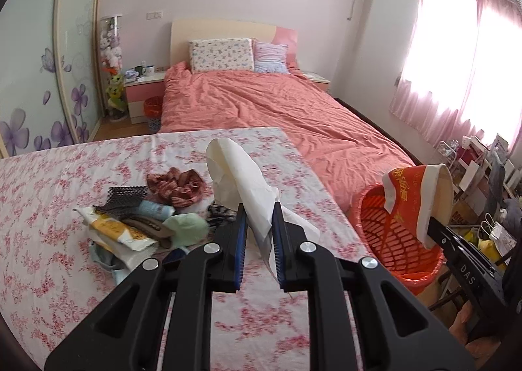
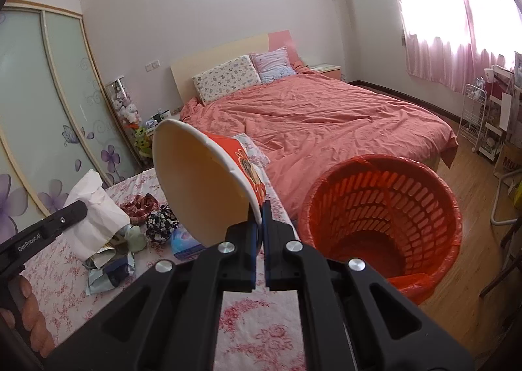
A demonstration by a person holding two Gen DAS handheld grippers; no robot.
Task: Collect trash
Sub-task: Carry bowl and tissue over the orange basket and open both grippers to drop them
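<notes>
Paper cup (image 2: 202, 181) beside red bin (image 2: 385, 208)

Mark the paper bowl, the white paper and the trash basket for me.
paper bowl (image 2: 199, 181), right wrist view, on its pale inner wall.
white paper (image 1: 241, 175), left wrist view, on its crumpled middle.
trash basket (image 2: 385, 208), right wrist view, on its slotted inner wall.

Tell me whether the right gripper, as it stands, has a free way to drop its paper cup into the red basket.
Probably yes. The right gripper pinches the paper cup by its rim, just left of the red basket. The basket's mouth is open, and nothing lies between them. The left gripper with its white paper stays over the table.
</notes>
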